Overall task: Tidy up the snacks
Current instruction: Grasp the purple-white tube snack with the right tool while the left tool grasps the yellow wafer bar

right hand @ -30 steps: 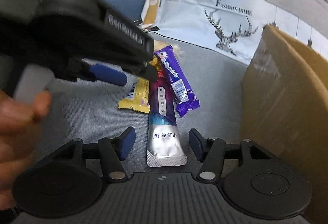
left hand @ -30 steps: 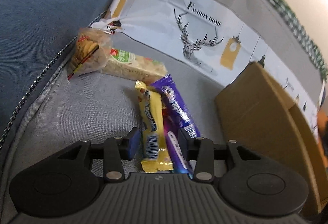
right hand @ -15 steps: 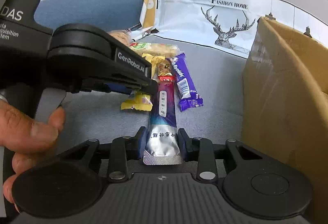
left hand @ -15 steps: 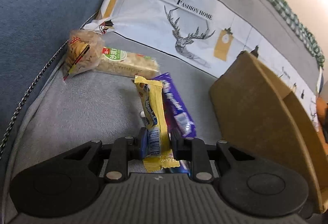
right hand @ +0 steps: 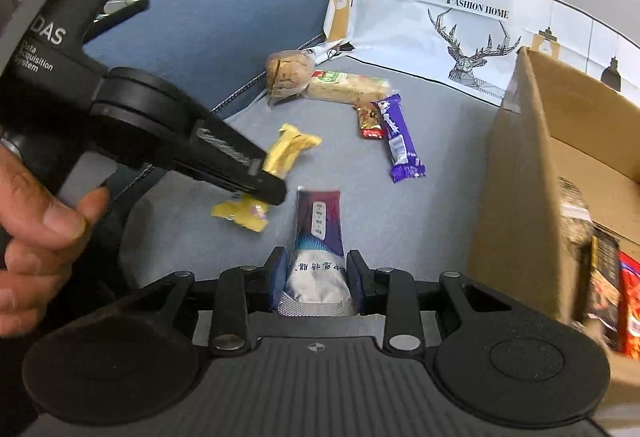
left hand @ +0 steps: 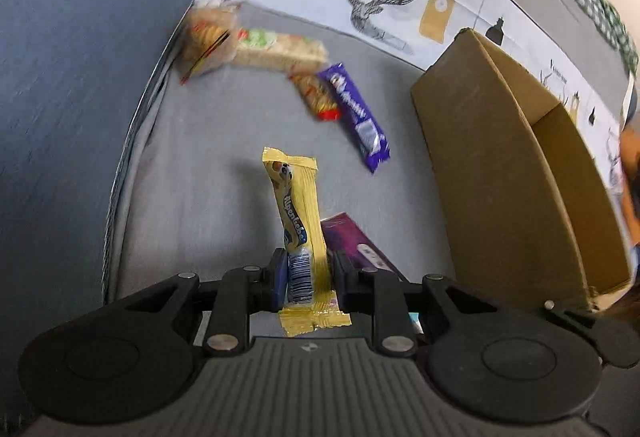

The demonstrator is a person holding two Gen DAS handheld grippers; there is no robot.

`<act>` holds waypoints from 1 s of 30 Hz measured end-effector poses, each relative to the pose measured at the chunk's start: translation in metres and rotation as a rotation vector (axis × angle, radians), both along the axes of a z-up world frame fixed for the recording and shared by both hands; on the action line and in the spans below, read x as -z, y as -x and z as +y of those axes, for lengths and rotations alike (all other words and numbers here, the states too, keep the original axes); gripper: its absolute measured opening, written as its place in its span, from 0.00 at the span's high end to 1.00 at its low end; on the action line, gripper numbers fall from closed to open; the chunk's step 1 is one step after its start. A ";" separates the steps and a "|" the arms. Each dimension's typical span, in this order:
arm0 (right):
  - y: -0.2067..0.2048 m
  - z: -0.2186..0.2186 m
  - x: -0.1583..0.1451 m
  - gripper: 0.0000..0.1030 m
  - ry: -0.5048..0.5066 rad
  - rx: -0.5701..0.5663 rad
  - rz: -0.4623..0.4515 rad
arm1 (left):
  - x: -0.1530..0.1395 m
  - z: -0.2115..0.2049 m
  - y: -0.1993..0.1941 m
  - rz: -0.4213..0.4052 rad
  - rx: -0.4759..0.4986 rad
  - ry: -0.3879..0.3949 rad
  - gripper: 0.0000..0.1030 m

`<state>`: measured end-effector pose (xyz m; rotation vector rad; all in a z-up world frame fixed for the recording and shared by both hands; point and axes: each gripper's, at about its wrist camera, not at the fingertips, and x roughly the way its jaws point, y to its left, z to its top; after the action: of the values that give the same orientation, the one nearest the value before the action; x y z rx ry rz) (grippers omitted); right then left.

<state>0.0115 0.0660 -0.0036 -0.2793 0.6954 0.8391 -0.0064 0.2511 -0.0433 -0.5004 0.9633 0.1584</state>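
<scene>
My left gripper (left hand: 307,269) is shut on a yellow snack bar (left hand: 298,213) and holds it above the grey sofa seat; the bar also shows in the right wrist view (right hand: 286,151). My right gripper (right hand: 316,269) is shut on a silver and purple pouch (right hand: 318,233), lifted off the seat; its end shows in the left wrist view (left hand: 360,245). A purple bar (right hand: 398,139), a small red bar (right hand: 370,119), a green-labelled biscuit pack (right hand: 348,87) and a round clear-wrapped snack (right hand: 288,73) lie on the seat. An open cardboard box (right hand: 520,165) stands at the right.
The box holds several snack packs (right hand: 608,277). A blue cushion (right hand: 224,25) lies to the left and a deer-print cloth (right hand: 460,17) covers the sofa back. The left gripper's body and the hand (right hand: 36,229) fill the left of the right wrist view.
Both grippers have lifted their snacks off the seat and pulled back. The small red bar, once under the others, now lies uncovered beside the purple bar.
</scene>
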 end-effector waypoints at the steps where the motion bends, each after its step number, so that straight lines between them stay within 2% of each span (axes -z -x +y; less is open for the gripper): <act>1: 0.003 -0.004 0.001 0.67 0.003 0.004 0.006 | 0.002 0.002 0.003 0.009 -0.006 0.019 0.75; 5: 0.008 -0.010 0.021 0.68 0.007 0.033 0.059 | 0.009 0.003 0.007 0.048 -0.001 0.067 0.75; 8: 0.005 -0.005 0.037 0.66 0.014 0.025 0.111 | 0.014 0.001 0.001 0.092 -0.002 0.057 0.74; 10: 0.007 -0.003 0.041 0.65 0.018 0.013 0.092 | 0.017 -0.001 -0.003 0.116 0.000 0.047 0.74; 13: 0.009 0.002 0.045 0.59 0.042 -0.011 0.023 | 0.021 -0.003 -0.007 0.144 0.001 0.037 0.66; 19: -0.005 0.002 0.054 0.59 0.020 0.016 0.064 | 0.023 -0.007 -0.011 0.146 0.014 0.014 0.61; 23: -0.008 0.004 0.056 0.59 0.011 0.017 0.054 | 0.023 -0.013 -0.015 0.151 0.027 -0.017 0.60; 25: -0.007 0.004 0.057 0.60 0.014 0.017 0.047 | 0.023 -0.016 -0.018 0.153 0.033 -0.035 0.60; 27: -0.006 0.005 0.057 0.68 0.023 0.016 0.030 | 0.022 -0.017 -0.018 0.152 0.038 -0.051 0.60; 28: -0.005 0.005 0.057 0.68 0.025 0.015 0.022 | 0.022 -0.018 -0.018 0.152 0.039 -0.055 0.61; 30: -0.005 0.003 0.057 0.72 0.023 0.016 0.021 | 0.021 -0.018 -0.017 0.150 0.036 -0.058 0.65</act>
<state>0.0164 0.0689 -0.0606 -0.2860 0.7264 0.8204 0.0109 0.2335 -0.0646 -0.4218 1.1098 0.1934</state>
